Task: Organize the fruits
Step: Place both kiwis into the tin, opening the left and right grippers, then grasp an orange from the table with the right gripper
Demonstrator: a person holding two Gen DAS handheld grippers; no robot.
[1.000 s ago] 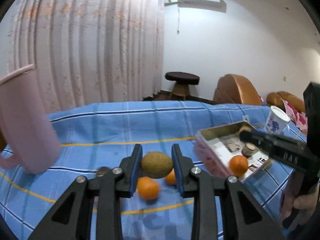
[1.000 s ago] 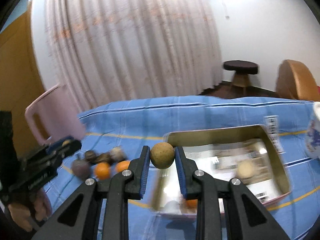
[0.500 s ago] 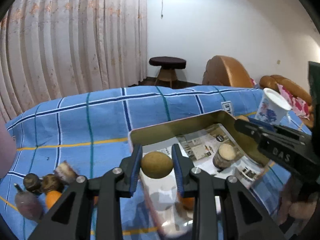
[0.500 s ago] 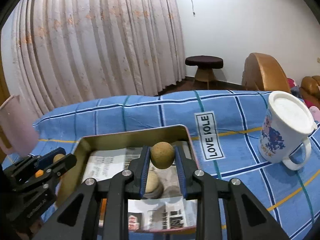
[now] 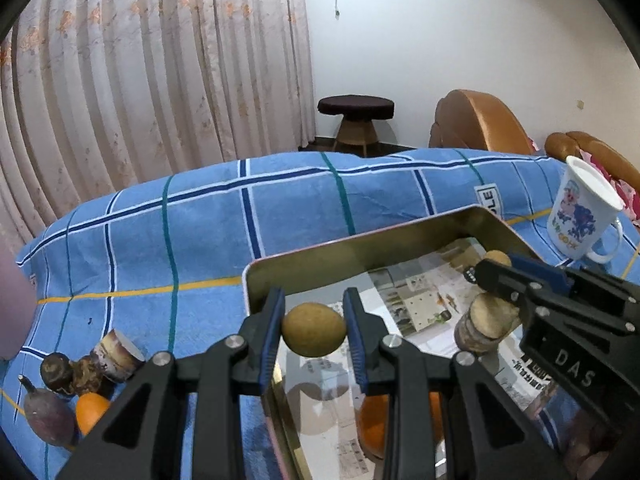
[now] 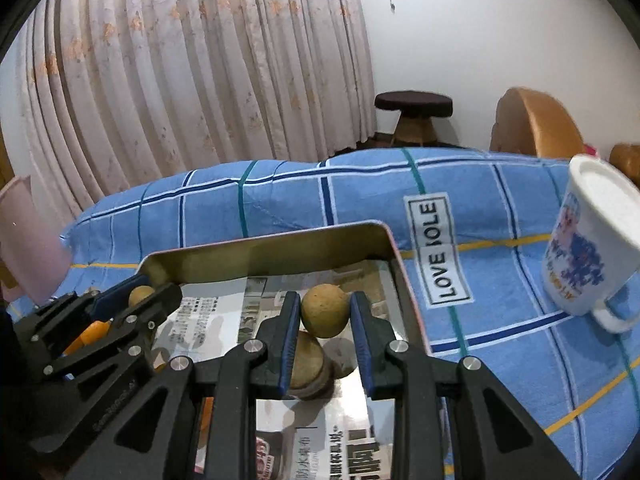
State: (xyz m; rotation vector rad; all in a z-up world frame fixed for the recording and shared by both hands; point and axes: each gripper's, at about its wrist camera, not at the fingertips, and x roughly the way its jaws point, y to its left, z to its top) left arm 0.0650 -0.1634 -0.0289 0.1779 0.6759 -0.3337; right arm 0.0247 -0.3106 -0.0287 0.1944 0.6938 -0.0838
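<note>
Brown fruit (image 5: 313, 330) clenched in left tool (image 5: 313, 334); right tool (image 6: 325, 320) grips another (image 6: 324, 311); loose fruits (image 5: 76, 380) left-view only.

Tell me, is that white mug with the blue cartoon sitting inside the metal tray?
No, the white mug stands on the blue checked cloth, outside the tray.

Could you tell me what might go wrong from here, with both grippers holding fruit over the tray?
1. The left gripper and right gripper are close together over the metal tray; they could bump while releasing.
2. Each holds a round brown fruit; dropped, it may roll on the newspaper lining or bounce out.
3. The right one hangs above a cut stump-like piece and could land on it.
</note>
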